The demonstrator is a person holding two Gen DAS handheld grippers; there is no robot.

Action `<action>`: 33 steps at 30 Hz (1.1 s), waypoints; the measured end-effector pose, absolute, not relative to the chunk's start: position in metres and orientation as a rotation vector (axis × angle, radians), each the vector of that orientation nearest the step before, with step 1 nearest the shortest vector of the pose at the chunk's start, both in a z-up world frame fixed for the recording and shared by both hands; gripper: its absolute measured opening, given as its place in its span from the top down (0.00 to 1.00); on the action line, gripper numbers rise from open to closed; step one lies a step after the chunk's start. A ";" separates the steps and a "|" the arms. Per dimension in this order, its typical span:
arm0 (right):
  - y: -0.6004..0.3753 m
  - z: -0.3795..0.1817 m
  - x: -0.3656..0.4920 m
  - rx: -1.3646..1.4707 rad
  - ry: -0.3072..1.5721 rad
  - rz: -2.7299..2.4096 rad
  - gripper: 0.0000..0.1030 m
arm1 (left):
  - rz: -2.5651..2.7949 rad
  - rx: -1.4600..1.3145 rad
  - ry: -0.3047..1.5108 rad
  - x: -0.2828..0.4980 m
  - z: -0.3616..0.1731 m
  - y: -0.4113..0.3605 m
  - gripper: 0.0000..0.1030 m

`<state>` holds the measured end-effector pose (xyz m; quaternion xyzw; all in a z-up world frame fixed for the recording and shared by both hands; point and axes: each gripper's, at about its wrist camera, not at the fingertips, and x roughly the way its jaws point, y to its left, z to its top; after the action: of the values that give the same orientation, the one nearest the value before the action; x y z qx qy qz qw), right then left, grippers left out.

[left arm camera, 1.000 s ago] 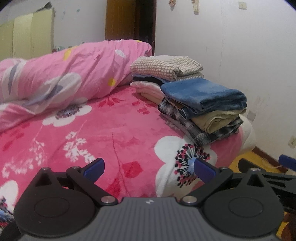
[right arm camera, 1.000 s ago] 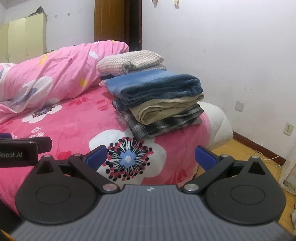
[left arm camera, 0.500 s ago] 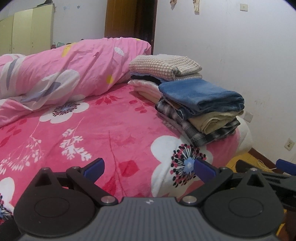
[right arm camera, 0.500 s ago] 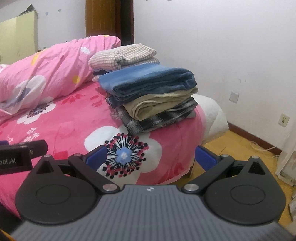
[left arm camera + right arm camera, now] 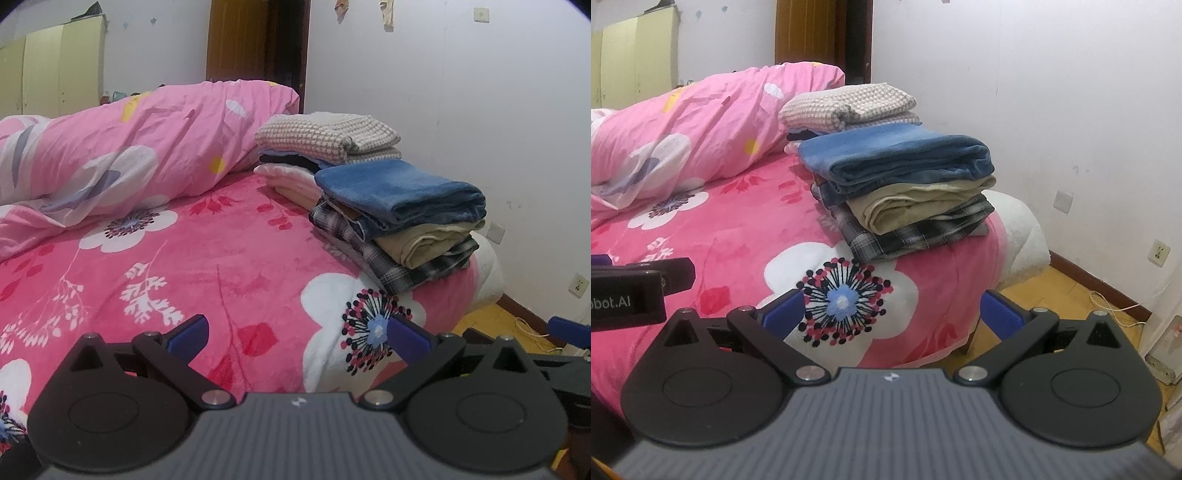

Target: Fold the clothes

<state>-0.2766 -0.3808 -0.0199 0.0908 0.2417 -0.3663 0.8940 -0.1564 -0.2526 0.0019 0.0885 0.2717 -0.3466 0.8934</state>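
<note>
Two stacks of folded clothes stand on the right part of the bed. The near stack has a blue fleece (image 5: pixel 402 192) (image 5: pixel 897 155) on top, a beige piece (image 5: pixel 916 206) under it and a plaid shirt (image 5: pixel 391 266) (image 5: pixel 908 232) at the bottom. The far stack is topped by a checked beige cloth (image 5: pixel 325 134) (image 5: pixel 846 105). My left gripper (image 5: pixel 297 334) is open above the pink floral bedspread (image 5: pixel 184 266), holding nothing. My right gripper (image 5: pixel 894 314) is open over the bed's corner, empty, well short of the stacks.
A rumpled pink duvet (image 5: pixel 129 147) lies along the far left of the bed. A white wall (image 5: pixel 1052 92) with sockets runs on the right, a wooden door (image 5: pixel 255 37) behind. Yellow floor (image 5: pixel 1052 291) and a cable (image 5: pixel 1115 299) lie past the bed corner.
Both grippers have drifted slightly while staying open. The clothes stacks have not moved on the bed.
</note>
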 end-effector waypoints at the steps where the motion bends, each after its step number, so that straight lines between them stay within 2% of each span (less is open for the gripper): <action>1: -0.381 -0.020 -0.276 0.188 0.504 -0.761 0.01 | -0.718 0.184 0.566 -0.156 0.002 -0.253 0.00; 33: -0.389 -0.026 -0.269 0.187 0.580 -0.819 0.01 | -0.700 0.184 0.631 -0.144 -0.008 -0.256 0.00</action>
<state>-0.2688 -0.3886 -0.0256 0.0896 0.2777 -0.3919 0.8725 -0.1440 -0.2564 -0.0078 0.0887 0.3035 -0.3368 0.8869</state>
